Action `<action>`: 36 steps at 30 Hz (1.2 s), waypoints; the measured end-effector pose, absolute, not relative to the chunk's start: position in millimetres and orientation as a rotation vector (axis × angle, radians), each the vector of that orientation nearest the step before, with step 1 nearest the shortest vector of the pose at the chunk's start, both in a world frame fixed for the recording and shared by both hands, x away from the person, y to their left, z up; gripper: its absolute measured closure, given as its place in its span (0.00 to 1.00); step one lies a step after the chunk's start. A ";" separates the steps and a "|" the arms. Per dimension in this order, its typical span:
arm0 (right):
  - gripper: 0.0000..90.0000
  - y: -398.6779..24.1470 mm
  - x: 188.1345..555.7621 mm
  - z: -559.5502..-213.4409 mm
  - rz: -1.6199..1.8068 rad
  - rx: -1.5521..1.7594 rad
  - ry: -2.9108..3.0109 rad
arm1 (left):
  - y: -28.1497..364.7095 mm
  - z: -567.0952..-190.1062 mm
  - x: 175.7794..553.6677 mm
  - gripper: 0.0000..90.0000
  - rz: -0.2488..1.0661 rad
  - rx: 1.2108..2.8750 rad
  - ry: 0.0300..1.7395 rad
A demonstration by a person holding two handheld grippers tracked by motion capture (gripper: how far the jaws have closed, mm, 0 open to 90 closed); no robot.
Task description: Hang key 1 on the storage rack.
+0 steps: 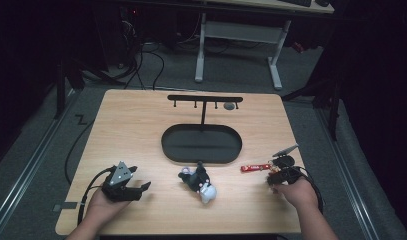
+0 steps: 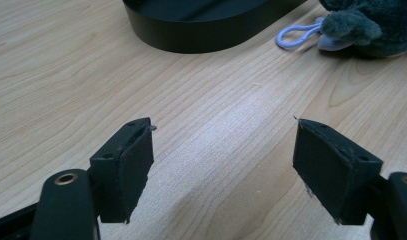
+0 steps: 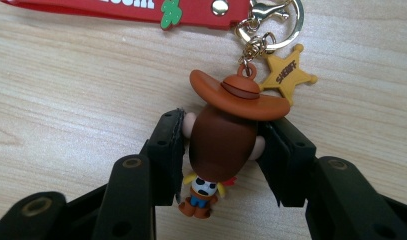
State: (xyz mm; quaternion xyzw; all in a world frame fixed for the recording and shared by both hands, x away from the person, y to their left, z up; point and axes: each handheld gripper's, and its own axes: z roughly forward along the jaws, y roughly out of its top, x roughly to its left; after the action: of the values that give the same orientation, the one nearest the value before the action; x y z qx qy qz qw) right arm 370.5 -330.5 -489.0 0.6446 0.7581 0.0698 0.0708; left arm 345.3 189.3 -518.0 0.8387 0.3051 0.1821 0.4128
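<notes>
Smooth, rounded plastic is the main risk: the right gripper [image 3: 223, 150] is clenched on the cowboy figure keychain [image 3: 223, 145] by the sides of its head, where the pads could slide off when it is lifted, and the dangling red strap [image 3: 141, 10] and gold sheriff star [image 3: 287, 74] could swing or catch. The figure has a brown head, an orange-brown hat and a tiny body, and lies on the wooden table [image 1: 141, 130] at its near right edge, right of the plush toy [image 1: 198, 182] and black stand [image 1: 201, 144]. The left gripper [image 2: 223, 170] rests released and empty at the near left.
</notes>
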 end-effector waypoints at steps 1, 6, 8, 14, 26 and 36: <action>0.61 -330.2 370.6 -489.3 0.215 1.938 2.276 | 189.3 -518.0 345.3 0.27 0.458 2.110 0.766; 0.62 -330.0 370.7 -489.3 0.214 1.939 2.277 | 188.9 -518.3 345.4 0.27 0.457 2.112 0.766; 0.62 -329.6 371.1 -489.5 0.217 1.937 2.277 | 188.8 -518.3 345.4 0.27 0.457 2.113 0.766; 0.62 -327.8 372.7 -482.7 0.224 1.929 2.299 | 188.8 -519.1 345.6 0.27 0.456 2.116 0.770; 0.62 -319.6 366.6 -443.0 0.190 1.860 2.360 | 188.7 -519.1 345.7 0.27 0.449 2.113 0.768; 0.62 -306.7 360.2 -411.4 0.226 1.800 2.387 | 188.2 -518.9 345.2 0.27 0.446 2.119 0.762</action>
State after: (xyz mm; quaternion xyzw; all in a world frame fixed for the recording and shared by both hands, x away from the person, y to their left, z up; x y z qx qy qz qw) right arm 360.2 -306.7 -411.4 0.5988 0.7941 0.0753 0.0719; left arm 345.2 188.2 -518.9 0.8416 0.3028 0.1772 0.4106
